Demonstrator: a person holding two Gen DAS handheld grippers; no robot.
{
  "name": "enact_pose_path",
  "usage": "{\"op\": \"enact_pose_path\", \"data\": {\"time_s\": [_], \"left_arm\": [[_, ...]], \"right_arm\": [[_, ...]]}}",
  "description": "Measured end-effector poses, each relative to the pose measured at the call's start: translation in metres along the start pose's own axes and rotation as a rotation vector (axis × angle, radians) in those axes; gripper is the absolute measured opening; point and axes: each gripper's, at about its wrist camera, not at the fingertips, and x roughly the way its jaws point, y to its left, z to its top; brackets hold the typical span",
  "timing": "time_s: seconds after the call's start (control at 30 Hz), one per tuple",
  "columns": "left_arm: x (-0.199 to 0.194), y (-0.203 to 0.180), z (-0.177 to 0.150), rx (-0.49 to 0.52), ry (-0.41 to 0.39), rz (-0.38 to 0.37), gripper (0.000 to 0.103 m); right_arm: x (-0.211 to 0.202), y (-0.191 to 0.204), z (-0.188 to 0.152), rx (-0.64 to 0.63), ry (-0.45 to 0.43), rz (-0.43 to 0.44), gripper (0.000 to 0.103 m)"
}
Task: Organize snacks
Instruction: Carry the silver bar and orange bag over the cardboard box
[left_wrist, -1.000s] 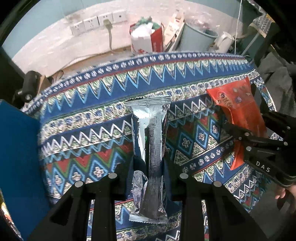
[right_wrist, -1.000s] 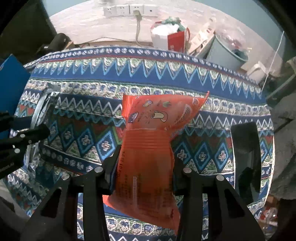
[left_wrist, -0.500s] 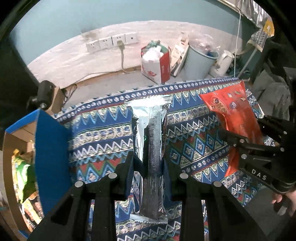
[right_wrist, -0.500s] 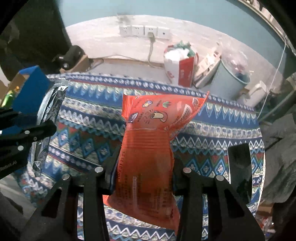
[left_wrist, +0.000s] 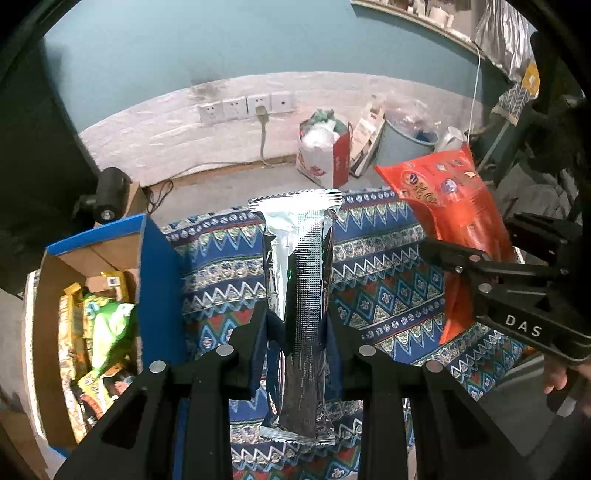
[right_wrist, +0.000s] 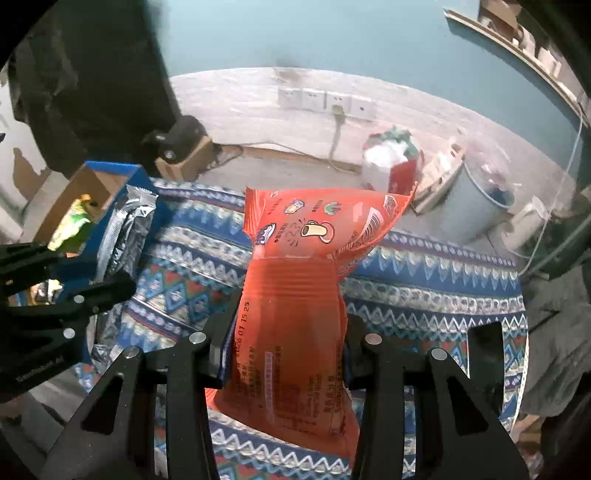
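Silver foil snack pack (left_wrist: 299, 295): long, narrow, crimped at both ends, back seam facing the camera. Clamped at about mid-length between the two fingers of the left gripper (left_wrist: 298, 325); pack stands roughly upright along the fingers, top end well past the fingertips, lower end hanging below them. It is clear of the cloth beneath.

Orange snack bag (right_wrist: 299, 295): printed cartoon cups at the top, date stamp and small text down the back. Grasped across its middle by the right gripper (right_wrist: 288, 332); fingers press in on both sides, so the bag is waisted there. Top corner flares out to the right. Also lifted off the cloth.

From the left wrist view, the right gripper (left_wrist: 476, 266) with the orange bag (left_wrist: 447, 206) is to the right of the silver pack, apart from it. From the right wrist view, the left gripper (right_wrist: 92, 291) and silver pack (right_wrist: 125, 229) sit at the left edge.

Below both: desk covered by a blue patterned cloth (left_wrist: 388, 280) with zigzag and diamond bands.

At the left end of the desk: open cardboard box with blue outer sides (left_wrist: 155, 280), holding several yellow and green snack packets (left_wrist: 107, 332).

Background: floor, wall with a row of sockets (left_wrist: 245, 107), red-and-white bag (left_wrist: 325, 155), grey bin (left_wrist: 406, 144).
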Motion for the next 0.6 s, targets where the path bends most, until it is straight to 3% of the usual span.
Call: {"op": "enact_pose_path", "data": {"time_s": [0.6], "left_arm": [[-0.046,0.075,-0.025,-0.119,-0.071,0.038,0.029]], "right_arm": [[-0.010,0.080,0.032,-0.121,-0.031,0.075,0.041]]}}
